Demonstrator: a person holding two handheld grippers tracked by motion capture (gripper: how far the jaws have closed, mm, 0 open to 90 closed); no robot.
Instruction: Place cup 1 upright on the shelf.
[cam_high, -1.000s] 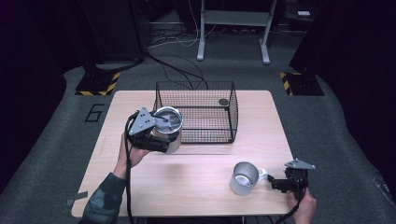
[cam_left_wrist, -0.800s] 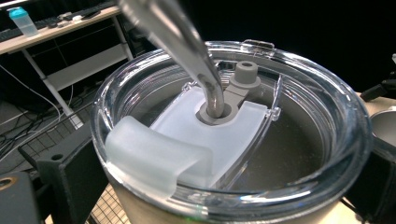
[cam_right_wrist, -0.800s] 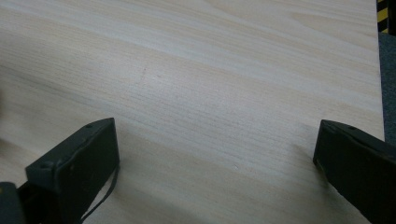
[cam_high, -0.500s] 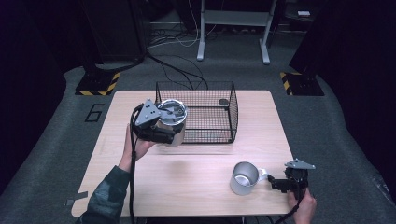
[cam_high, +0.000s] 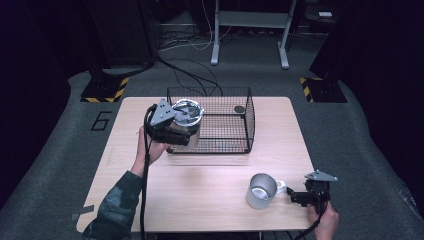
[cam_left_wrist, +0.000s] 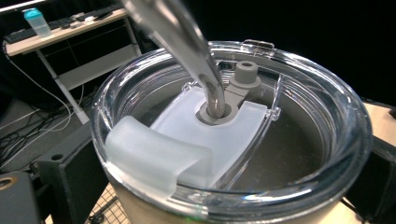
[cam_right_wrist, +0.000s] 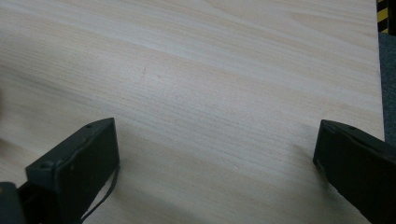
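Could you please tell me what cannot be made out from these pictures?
- Left gripper, high view: its jaws are hidden behind its own body and the tumbler.
- Tumbler contents, left gripper view: the clear lid and straw blur them.
- Small dark object in the wire basket, high view: too small to identify.
- Metal cup handle, high view: too small to tell whether the right gripper touches it.

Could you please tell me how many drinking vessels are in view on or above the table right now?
2. A lidded tumbler is held in the left tongs at the wire basket's left end; a metal mug stands on the table just left of the open right tongs.
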